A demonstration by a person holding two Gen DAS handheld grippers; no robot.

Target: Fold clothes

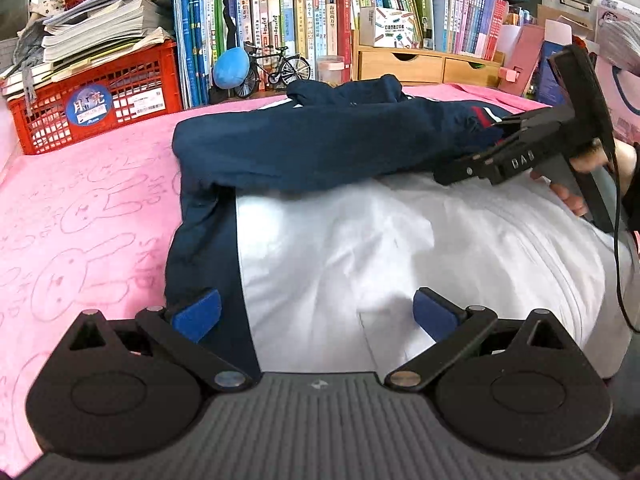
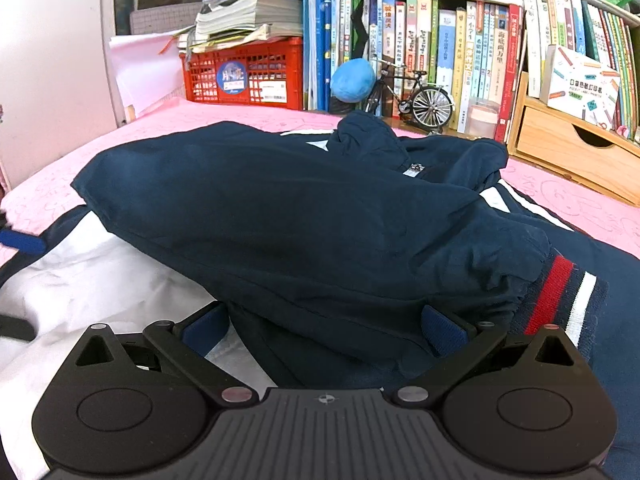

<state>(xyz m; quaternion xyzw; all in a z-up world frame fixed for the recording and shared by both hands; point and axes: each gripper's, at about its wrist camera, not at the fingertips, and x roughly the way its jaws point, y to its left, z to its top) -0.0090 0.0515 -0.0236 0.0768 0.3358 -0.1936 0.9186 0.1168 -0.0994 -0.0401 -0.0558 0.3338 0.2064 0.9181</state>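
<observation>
A navy and white jacket point(image 1: 360, 248) lies spread on the pink sheet point(image 1: 88, 208), white panel facing up. One navy sleeve point(image 2: 304, 216) is folded across it, ending in a red and white striped cuff point(image 2: 560, 300). My left gripper point(image 1: 316, 314) stands open low over the jacket's near edge, one blue pad on the navy side strip and the other over the white cloth. My right gripper point(image 2: 325, 328) is open, its pads on either side of the sleeve near the cuff. In the left wrist view the right gripper point(image 1: 484, 148) reaches in from the right, held by a hand point(image 1: 568, 196).
A red crate point(image 1: 96, 104) stacked with papers stands at the back left. Rows of books point(image 1: 280, 20), a blue plush ball point(image 1: 232, 66), a model bicycle point(image 1: 276, 68) and a wooden drawer unit point(image 1: 424, 64) line the far edge. Pink sheet lies bare to the left.
</observation>
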